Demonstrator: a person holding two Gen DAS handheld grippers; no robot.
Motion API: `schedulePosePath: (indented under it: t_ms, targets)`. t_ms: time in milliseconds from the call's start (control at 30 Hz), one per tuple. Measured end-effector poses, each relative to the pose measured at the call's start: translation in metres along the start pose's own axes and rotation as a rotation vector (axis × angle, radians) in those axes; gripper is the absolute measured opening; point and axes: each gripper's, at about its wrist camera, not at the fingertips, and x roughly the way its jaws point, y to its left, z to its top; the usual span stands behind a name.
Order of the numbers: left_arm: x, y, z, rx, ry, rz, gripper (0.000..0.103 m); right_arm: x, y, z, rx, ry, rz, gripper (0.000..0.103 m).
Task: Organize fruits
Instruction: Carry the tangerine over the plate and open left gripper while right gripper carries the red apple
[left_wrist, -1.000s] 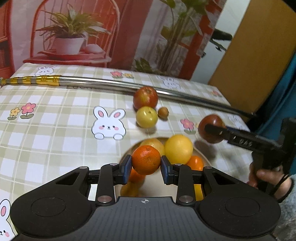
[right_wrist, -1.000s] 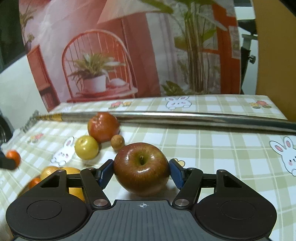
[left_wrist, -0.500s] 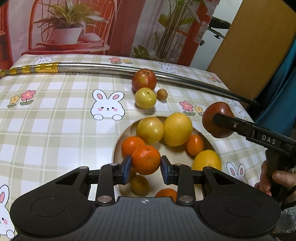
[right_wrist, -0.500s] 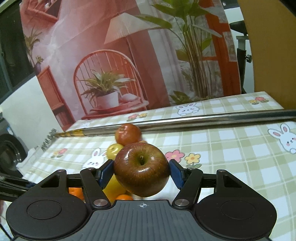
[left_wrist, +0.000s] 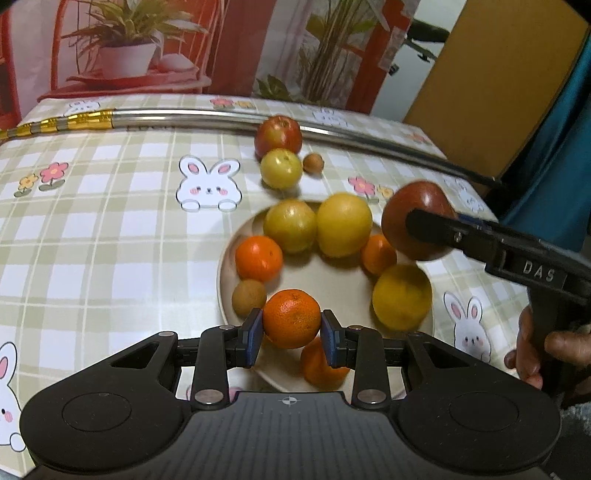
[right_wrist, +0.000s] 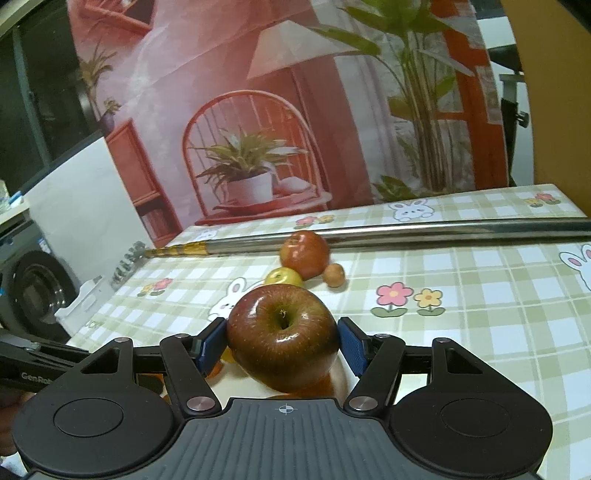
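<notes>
My left gripper (left_wrist: 291, 332) is shut on an orange mandarin (left_wrist: 291, 318), held just above the near side of a beige plate (left_wrist: 321, 284). The plate holds several citrus fruits, among them a big yellow one (left_wrist: 344, 224) and another mandarin (left_wrist: 258, 257). My right gripper (right_wrist: 282, 345) is shut on a dark red apple (right_wrist: 282, 338), which hangs over the plate's right rim in the left wrist view, apple (left_wrist: 413, 218). On the cloth beyond the plate lie a red apple (left_wrist: 278, 136), a yellow-green fruit (left_wrist: 281, 168) and a small brown fruit (left_wrist: 313, 162).
A long steel rod with a gold end (left_wrist: 221, 119) lies across the back of the table. The chequered rabbit-print cloth (left_wrist: 110, 229) stretches left of the plate. A person's hand (left_wrist: 532, 354) grips the right tool's handle. A printed backdrop stands behind the table.
The right gripper carried the red apple leftward and upward from the cloth to above the plate's right edge. The left gripper with the mandarin drew back and sank toward the plate's near side.
</notes>
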Motion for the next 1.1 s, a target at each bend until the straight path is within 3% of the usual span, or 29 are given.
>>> schedulePosePath:
  t_ms: [267, 833, 1100]
  targets:
    - [0.007, -0.003, -0.006, 0.028, 0.051, -0.011, 0.036, -0.003, 0.011, -0.003, -0.032, 0.006, 0.010, 0.061]
    - [0.007, -0.002, -0.005, 0.017, 0.044, 0.004, 0.041, 0.000, 0.014, -0.003, -0.045, 0.017, 0.016, 0.061]
    - [-0.002, 0.004, -0.002, -0.014, -0.006, 0.003, 0.041, 0.000, 0.016, -0.003, -0.047, 0.020, 0.019, 0.061]
